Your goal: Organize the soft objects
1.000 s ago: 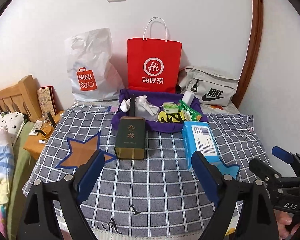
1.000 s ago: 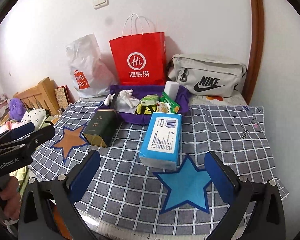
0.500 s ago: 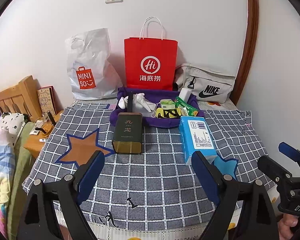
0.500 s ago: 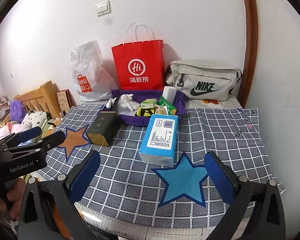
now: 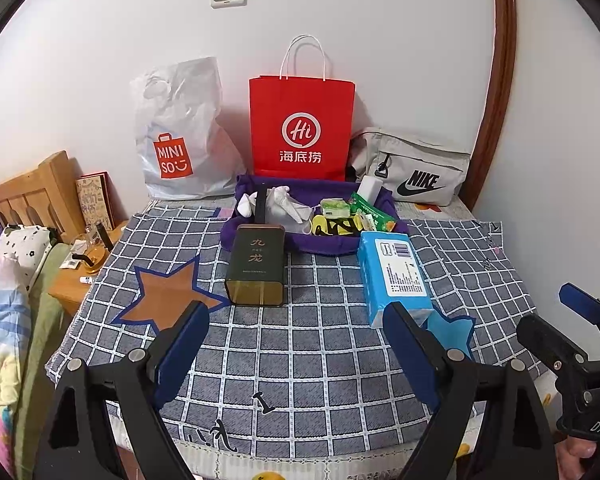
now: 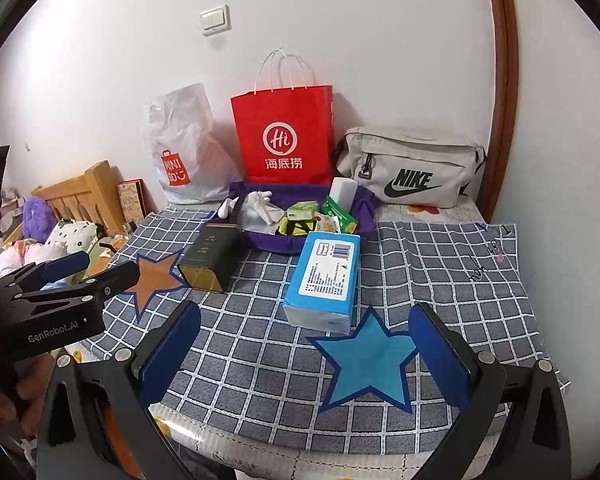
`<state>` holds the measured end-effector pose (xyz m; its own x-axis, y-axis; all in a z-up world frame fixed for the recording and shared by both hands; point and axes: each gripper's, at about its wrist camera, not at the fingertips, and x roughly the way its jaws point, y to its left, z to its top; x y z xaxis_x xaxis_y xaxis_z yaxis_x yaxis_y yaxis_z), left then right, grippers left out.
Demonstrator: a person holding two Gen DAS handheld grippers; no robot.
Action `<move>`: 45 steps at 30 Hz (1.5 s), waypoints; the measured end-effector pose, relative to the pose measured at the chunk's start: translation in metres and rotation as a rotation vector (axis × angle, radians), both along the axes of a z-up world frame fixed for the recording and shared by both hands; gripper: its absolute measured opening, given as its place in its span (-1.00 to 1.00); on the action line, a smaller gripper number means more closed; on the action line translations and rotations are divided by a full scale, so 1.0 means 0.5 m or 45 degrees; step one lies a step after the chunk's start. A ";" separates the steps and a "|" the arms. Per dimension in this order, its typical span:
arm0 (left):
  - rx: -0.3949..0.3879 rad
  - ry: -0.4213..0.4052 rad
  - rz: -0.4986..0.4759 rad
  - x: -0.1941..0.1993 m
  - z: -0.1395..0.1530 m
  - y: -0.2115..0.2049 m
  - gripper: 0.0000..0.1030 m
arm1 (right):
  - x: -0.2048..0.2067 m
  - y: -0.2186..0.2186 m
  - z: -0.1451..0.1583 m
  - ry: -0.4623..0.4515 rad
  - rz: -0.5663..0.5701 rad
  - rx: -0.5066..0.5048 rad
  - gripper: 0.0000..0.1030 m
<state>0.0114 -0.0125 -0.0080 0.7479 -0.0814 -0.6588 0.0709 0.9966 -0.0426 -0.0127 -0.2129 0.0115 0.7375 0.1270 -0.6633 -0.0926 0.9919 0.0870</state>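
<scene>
A blue tissue pack [image 5: 394, 272] [image 6: 326, 276] lies on the checked cloth beside a blue star patch [image 6: 366, 364]. Left of it stands a dark green tin [image 5: 256, 264] [image 6: 210, 258]. Behind both sits a purple fabric basket [image 5: 328, 246] [image 6: 278, 244] holding white gloves [image 5: 284, 204] [image 6: 258, 208] and small snack and tissue packets [image 5: 374, 214]. My left gripper [image 5: 296, 344] hangs open over the cloth's near part, well short of the tin, nothing between its fingers. My right gripper [image 6: 306, 352] is open too, just in front of the tissue pack and above the blue star.
Against the wall stand a white Miniso bag [image 5: 176, 136], a red paper bag [image 5: 302, 128] and a grey Nike bag [image 5: 416, 172]. An orange star patch [image 5: 166, 292] marks the cloth's left. A wooden nightstand [image 5: 76, 288] and bedding lie left of the table.
Both views have drawn back a little from the table, so more of the cloth's near edge shows. The objects have not moved, and both grippers stay open.
</scene>
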 end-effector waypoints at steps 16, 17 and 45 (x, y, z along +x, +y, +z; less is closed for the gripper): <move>-0.002 0.001 -0.004 -0.006 0.003 -0.001 0.71 | -0.002 0.002 0.003 -0.003 0.010 -0.002 0.98; -0.002 0.001 -0.004 -0.008 0.004 -0.001 0.71 | -0.002 0.002 0.004 -0.003 0.010 -0.001 0.98; 0.002 -0.002 -0.002 -0.009 0.005 0.001 0.71 | -0.003 0.003 0.009 -0.014 0.019 -0.009 0.98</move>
